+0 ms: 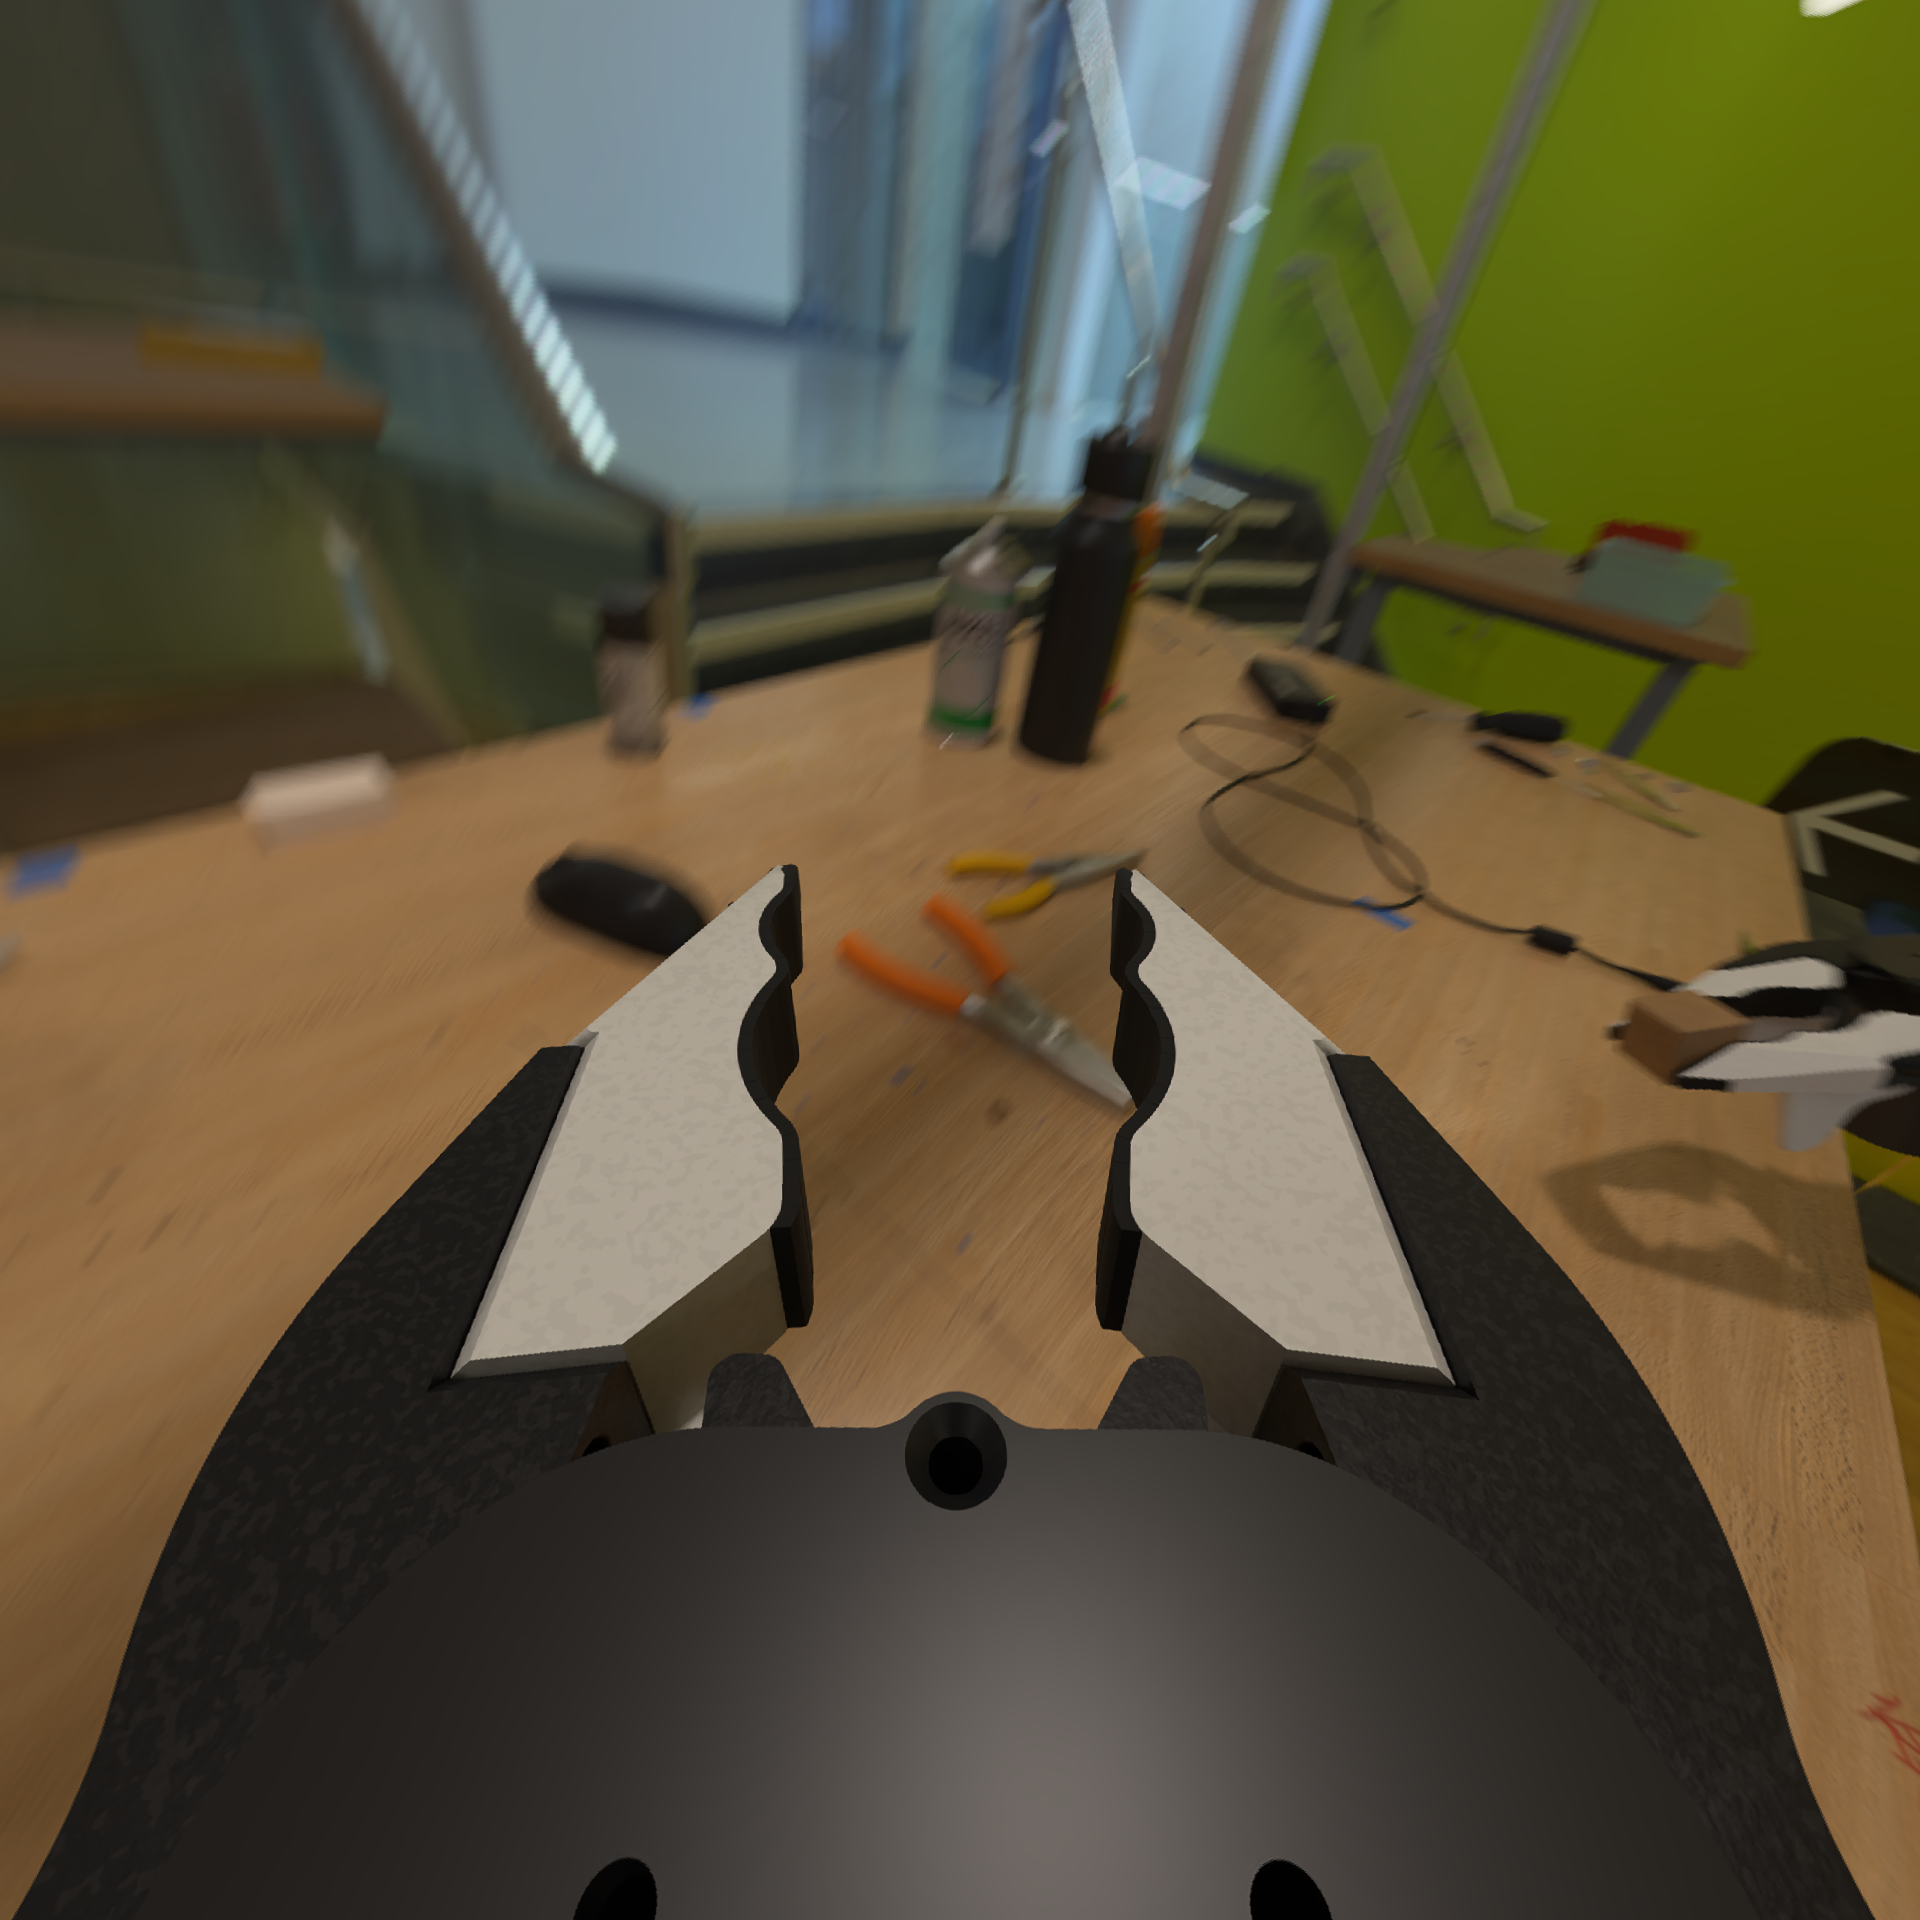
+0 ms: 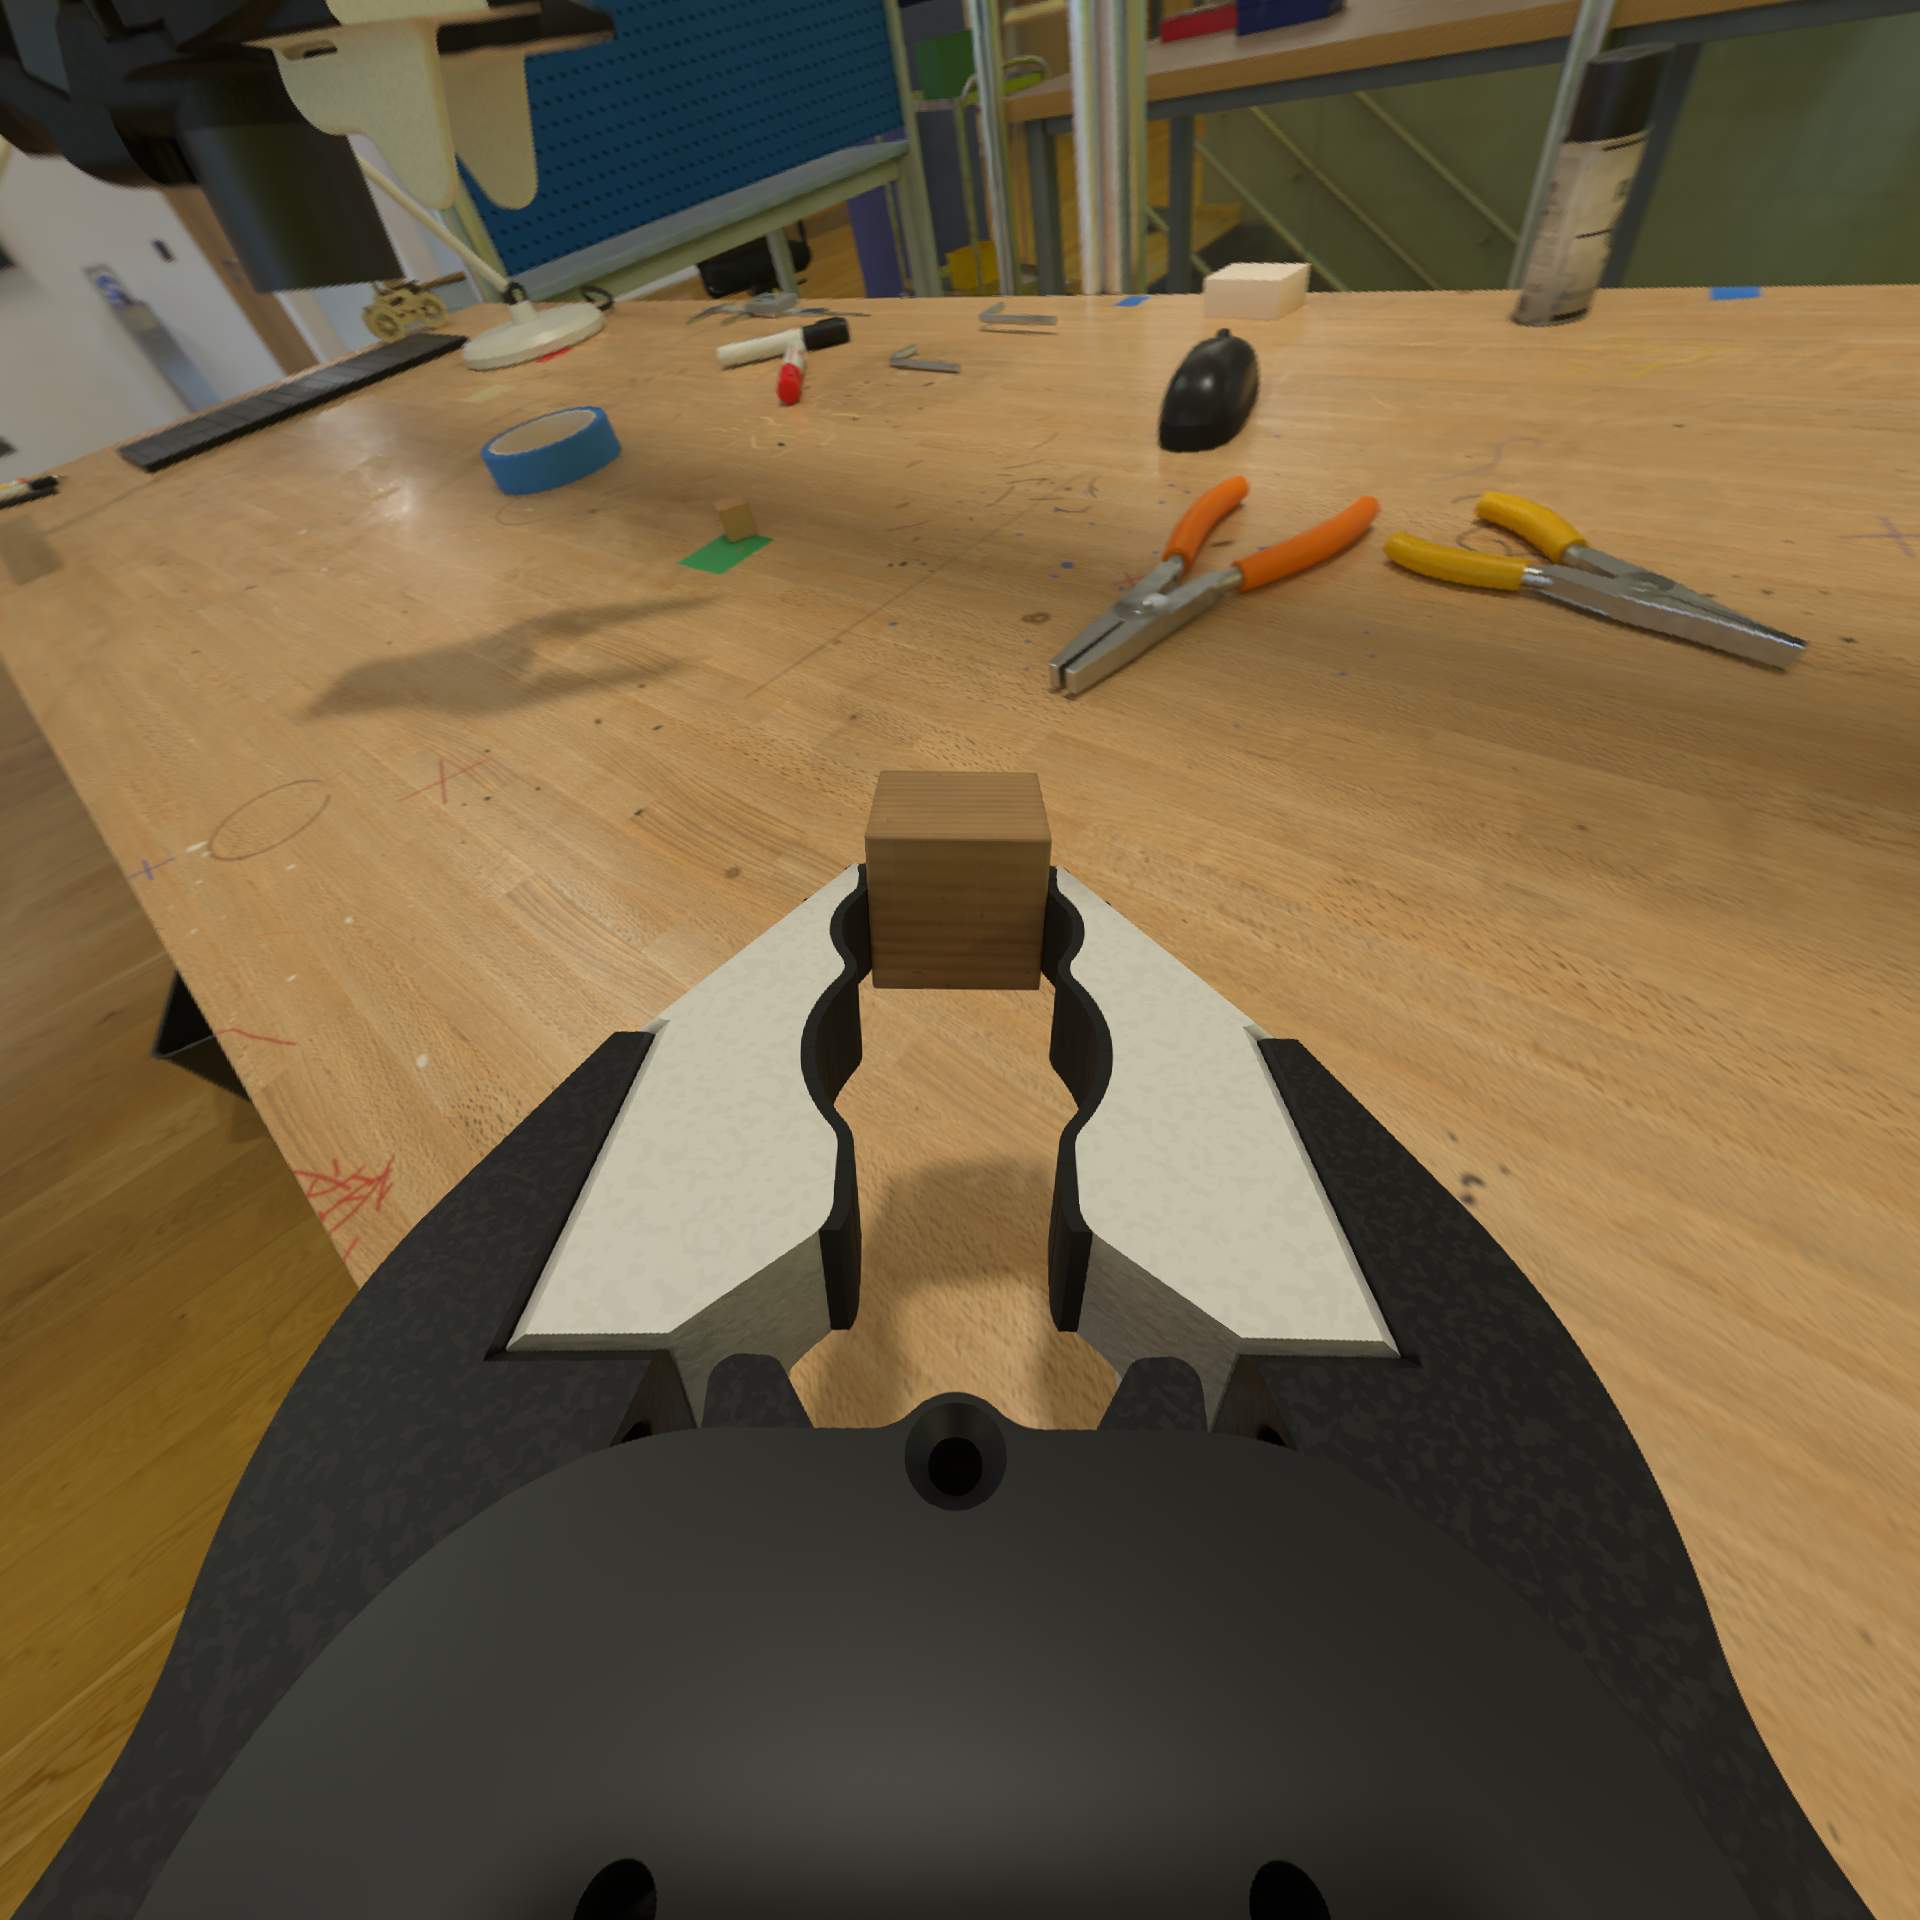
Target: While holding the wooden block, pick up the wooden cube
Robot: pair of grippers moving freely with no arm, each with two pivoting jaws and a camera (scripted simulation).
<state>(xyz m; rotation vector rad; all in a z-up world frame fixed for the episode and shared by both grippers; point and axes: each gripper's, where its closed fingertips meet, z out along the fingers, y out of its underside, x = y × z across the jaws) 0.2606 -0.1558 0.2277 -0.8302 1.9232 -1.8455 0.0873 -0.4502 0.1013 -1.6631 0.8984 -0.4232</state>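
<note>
My right gripper [image 2: 956, 883] is shut on a brown wooden block [image 2: 956, 894], held at its fingertips above the wooden table [image 2: 1351, 1039]. A small wooden cube [image 2: 736, 517] stands far ahead to the left on a green patch [image 2: 727, 553]. My left gripper [image 1: 956, 894] is open and empty, above the table, with orange pliers [image 1: 966, 987] ahead between its fingers. The cube does not show in the left wrist view. That view shows the right gripper [image 1: 1704, 1031] with the block [image 1: 1662, 1029] at the far right. The left gripper [image 2: 470, 195] hangs high at top left in the right wrist view.
Orange pliers [image 2: 1195, 582], yellow pliers [image 2: 1579, 577] and a black mouse [image 2: 1207, 395] lie right of the cube. A blue tape roll [image 2: 551, 447], markers [image 2: 790, 348] and a lamp base [image 2: 532, 330] lie beyond it. Bottles [image 1: 1081, 613] and a cable [image 1: 1309, 821] are farther back. The table edge [image 2: 208, 997] runs along the left.
</note>
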